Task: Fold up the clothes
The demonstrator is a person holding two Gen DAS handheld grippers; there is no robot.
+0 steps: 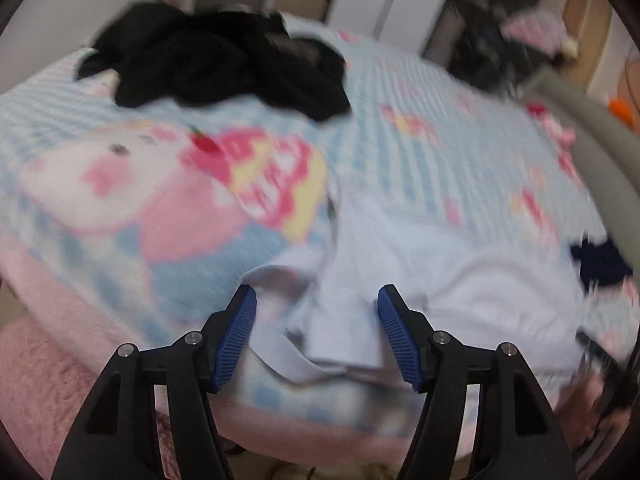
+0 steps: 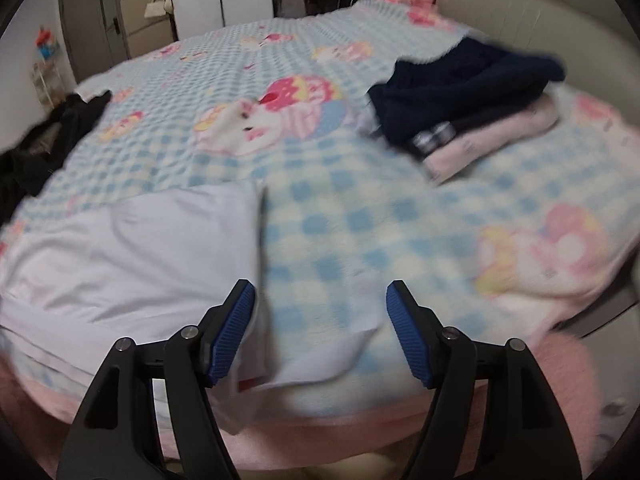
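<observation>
Left wrist view: left tool (image 1: pixel 316 334) gapes empty over the crumpled end of the pale shirt (image 1: pixel 420 264) on the bed (image 1: pixel 460 128); black clothes (image 1: pixel 224 64) lie beyond. Right wrist view: right tool (image 2: pixel 320 334), also spread and empty, straddles the shirt's near corner; shirt extends leftward; folded pile (image 2: pixel 472 100) far right.

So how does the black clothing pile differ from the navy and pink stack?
The black clothing pile is crumpled and spread loose at the bed's left edge; the navy and pink stack is folded and layered, navy on top, towards the right. The pile is one colour, the stack two. Both rest on the checked blanket.
</observation>
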